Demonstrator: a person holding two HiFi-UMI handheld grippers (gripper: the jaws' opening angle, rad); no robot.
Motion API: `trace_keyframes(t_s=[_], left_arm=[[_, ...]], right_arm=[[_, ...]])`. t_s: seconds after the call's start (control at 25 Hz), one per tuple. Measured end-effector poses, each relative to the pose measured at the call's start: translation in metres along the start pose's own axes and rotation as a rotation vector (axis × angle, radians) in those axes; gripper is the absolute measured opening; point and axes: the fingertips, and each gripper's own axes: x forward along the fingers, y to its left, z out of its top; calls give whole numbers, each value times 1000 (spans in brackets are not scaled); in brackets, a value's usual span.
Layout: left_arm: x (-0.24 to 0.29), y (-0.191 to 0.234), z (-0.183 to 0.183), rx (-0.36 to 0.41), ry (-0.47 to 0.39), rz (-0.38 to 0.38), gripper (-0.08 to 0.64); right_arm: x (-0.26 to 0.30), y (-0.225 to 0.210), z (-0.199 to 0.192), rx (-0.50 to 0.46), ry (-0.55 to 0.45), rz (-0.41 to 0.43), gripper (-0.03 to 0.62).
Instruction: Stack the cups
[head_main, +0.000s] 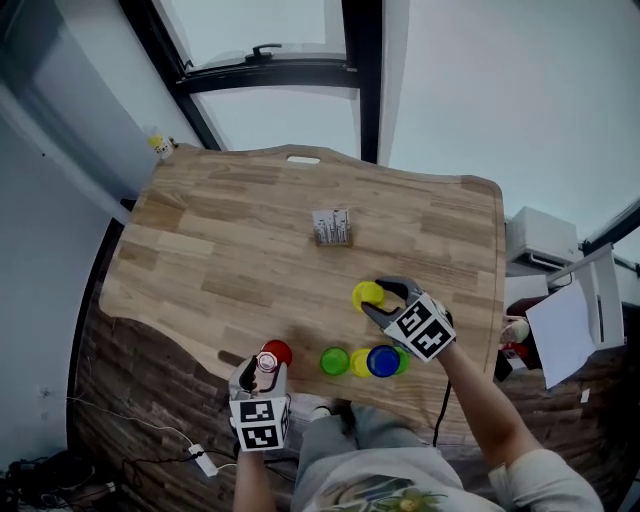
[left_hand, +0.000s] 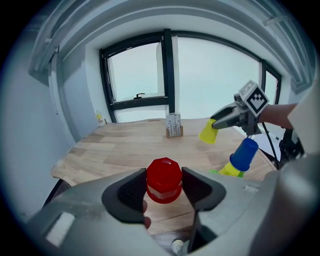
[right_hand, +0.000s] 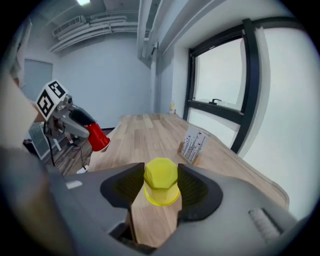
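Head view, lower centre: left gripper (head_main: 267, 365) clenched on an upturned red plastic cup (head_main: 274, 353) at the near edge of the pale wooden table (head_main: 240, 230). Right of centre: right gripper (head_main: 375, 300) grasping a yellow plastic cup (head_main: 366, 295). Below it, a blue plastic cup (head_main: 383, 360) topping a short stack, with a green plastic cup (head_main: 335, 361) just left.

Left gripper view, bottom centre: red cup pinched between both jaws.

Right gripper view, centre: yellow cup gripped between both jaws.

Print on the card stand (head_main: 332, 227) is unreadable
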Motion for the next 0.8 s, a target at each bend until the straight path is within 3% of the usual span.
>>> trace_keyframes(t_s=[0.24,0.48,0.8], left_arm=[[-7,-1,19,43,-53,-66,233],[-24,1,32,66,-121,-134,233],[-36,-10,28,126,-150,-219,232]], right_arm=[[-79,-10,27,89,-137,-173,212],[-153,6,29,190,-243,-317,212],[-198,48,3,265,-259,-440,212]])
